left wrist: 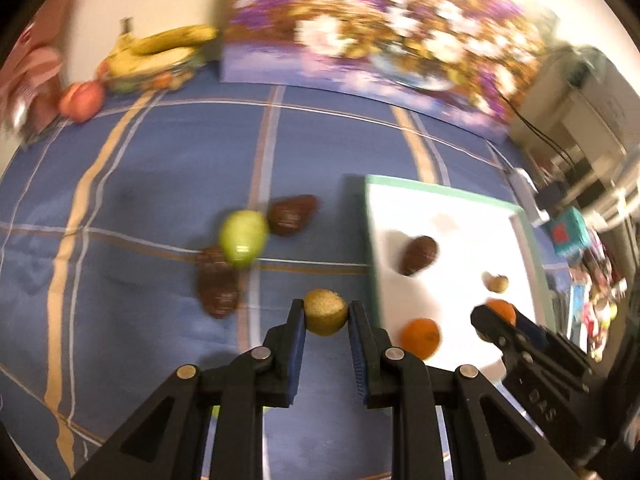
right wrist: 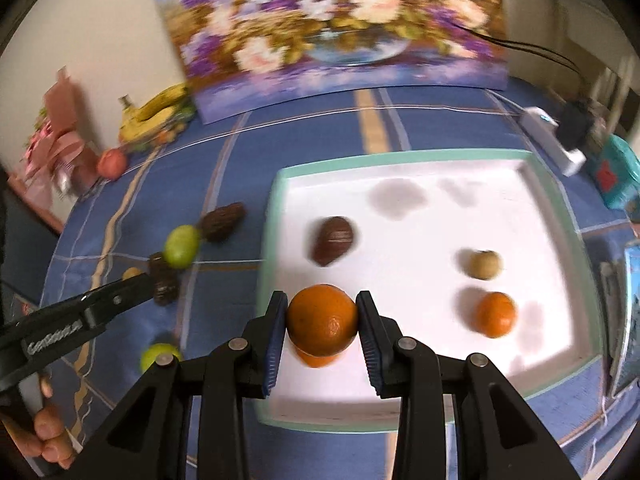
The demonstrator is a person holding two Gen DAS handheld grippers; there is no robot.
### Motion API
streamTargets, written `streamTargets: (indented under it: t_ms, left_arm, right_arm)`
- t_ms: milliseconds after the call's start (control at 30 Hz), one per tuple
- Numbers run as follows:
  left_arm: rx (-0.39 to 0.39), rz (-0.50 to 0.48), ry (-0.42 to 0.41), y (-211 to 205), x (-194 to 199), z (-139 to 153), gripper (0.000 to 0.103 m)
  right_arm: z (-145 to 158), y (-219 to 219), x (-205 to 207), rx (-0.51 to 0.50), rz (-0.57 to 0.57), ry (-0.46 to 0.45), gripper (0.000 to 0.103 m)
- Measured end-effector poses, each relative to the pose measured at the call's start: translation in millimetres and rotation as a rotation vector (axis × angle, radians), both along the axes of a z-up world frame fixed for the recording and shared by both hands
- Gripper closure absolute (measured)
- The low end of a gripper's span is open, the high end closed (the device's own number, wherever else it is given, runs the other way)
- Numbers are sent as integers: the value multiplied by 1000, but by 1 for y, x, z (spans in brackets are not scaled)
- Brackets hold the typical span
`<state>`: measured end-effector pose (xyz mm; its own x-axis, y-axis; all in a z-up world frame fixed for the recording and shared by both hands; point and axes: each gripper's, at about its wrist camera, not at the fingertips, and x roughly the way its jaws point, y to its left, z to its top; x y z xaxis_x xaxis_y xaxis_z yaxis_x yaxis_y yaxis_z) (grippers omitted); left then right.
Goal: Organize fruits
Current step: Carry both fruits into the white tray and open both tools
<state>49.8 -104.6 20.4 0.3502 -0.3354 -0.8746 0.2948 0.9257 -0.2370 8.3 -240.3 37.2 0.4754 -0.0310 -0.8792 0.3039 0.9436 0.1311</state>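
Now we carry fruit to the tray [right wrist: 552, 196].
Left hand-held gripper [left wrist: 325, 314] clamps a kiwi [left wrist: 325, 312], right hand-held gripper [right wrist: 322, 320] an orange [right wrist: 322, 318] at lower centre; next, we set both down.

Both grippers are black plastic with blue ribbed pads [right wrist: 273, 354], round silver screws [left wrist: 260, 353] and white lettering [right wrist: 54, 335]; bare fingers [right wrist: 48, 428] show.

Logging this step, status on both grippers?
Left gripper shut on kiwi. Right gripper shut on orange over white tray. Nothing blocking.
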Motion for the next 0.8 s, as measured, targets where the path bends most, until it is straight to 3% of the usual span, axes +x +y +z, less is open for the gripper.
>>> streamTargets:
  t_ms: [233,500,800]
  left_arm:
    - [27,-140,-11,-48,-23,1,80]
    - [81,-227,23,-79,-40,-15,80]
    - [145,-268,120,-94,-46,-51,80]
  right_arm:
    - [3,-40,-22,-10,-87,9,66]
    - [5,-60,-38,-24,-114,22,66]
    - [-27,-66,-39,28,-126,141,66]
